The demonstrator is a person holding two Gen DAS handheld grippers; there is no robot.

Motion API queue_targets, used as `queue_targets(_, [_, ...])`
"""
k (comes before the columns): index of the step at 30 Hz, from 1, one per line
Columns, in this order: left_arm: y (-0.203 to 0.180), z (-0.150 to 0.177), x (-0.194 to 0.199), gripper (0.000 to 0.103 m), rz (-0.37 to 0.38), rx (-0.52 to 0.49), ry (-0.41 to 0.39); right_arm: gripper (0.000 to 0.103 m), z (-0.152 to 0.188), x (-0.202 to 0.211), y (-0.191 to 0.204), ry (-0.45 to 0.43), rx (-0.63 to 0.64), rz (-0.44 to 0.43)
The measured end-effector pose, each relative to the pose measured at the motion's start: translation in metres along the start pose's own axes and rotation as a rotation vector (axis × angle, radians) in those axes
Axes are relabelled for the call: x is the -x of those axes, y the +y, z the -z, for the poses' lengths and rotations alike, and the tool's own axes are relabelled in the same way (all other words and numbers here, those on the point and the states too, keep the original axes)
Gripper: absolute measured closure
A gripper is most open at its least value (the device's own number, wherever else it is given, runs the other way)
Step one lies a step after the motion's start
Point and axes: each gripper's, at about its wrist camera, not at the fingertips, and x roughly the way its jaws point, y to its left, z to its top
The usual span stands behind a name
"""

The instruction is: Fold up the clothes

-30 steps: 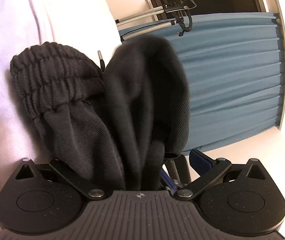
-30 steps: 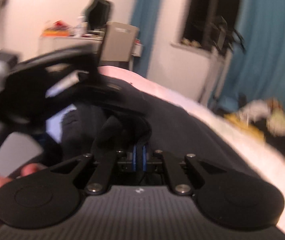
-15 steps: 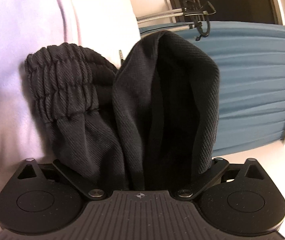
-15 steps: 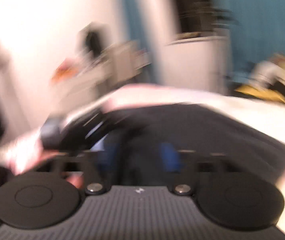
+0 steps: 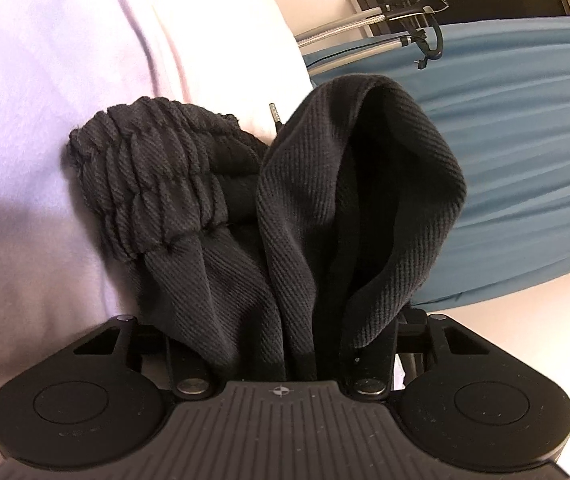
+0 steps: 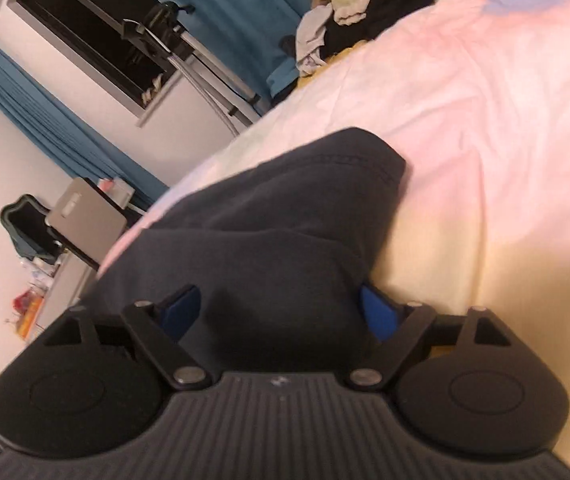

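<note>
At the bottom centre of the left wrist view, the left gripper (image 5: 301,364) is clamped on a bunched fold of the dark ribbed-knit garment with a gathered elastic waistband (image 5: 245,216). The cloth rises up the middle of the frame, the waistband to the left and a rounded fold to the right, with the pale lilac bedsheet (image 5: 37,120) behind.

In the right wrist view the right gripper (image 6: 281,316) stands spread, its blue pads either side of the dark cloth at lower centre, pinching nothing. The garment lies on the sheet beyond, toward frame centre; a pile of mixed laundry (image 6: 337,12) sits at the top.

This looks like mid-fold — one end held, the other lying down. Whether the right gripper has just let go or is about to take hold, I cannot tell.
</note>
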Motion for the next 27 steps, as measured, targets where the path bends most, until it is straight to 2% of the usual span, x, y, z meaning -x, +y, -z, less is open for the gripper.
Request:
queue_targets(1, [-0.002,0.001,0.0,0.052,-0.004,-0.007,-0.007,0.039,0.001,-0.003,-0.003,-0.001,0.003,0.015])
queue_targets(2, [-0.006,0.002,0.001,0.054,-0.012,-0.023,-0.015,0.056,0.002,0.001,-0.006,-0.018,-0.017,0.03])
queue_targets(3, [-0.012,0.002,0.002,0.057,-0.026,-0.055,-0.023,0.068,0.0,-0.001,-0.009,-0.035,-0.042,0.019])
queue_targets(5, [-0.029,0.004,0.003,0.06,-0.058,-0.133,-0.035,0.077,-0.002,0.01,0.001,-0.08,-0.011,0.008])
queue_targets(8, [-0.051,0.007,0.012,0.062,-0.083,-0.159,-0.059,0.08,-0.006,0.023,0.032,-0.142,0.087,-0.004])
queue_targets(11, [-0.081,0.008,0.023,0.063,-0.09,-0.183,-0.077,0.081,-0.017,0.05,0.058,-0.203,0.167,-0.058])
queue_targets(16, [-0.15,0.027,0.038,0.063,-0.05,-0.265,-0.067,0.081,-0.05,0.096,0.075,-0.257,0.19,-0.086])
queue_targets(21, [-0.225,0.058,0.04,0.063,0.008,-0.361,-0.045,0.081,-0.096,0.164,0.061,-0.345,0.154,-0.095])
queue_targets(27, [-0.308,0.121,-0.011,0.062,0.112,-0.46,0.034,0.081,-0.139,0.257,0.017,-0.469,0.132,-0.037])
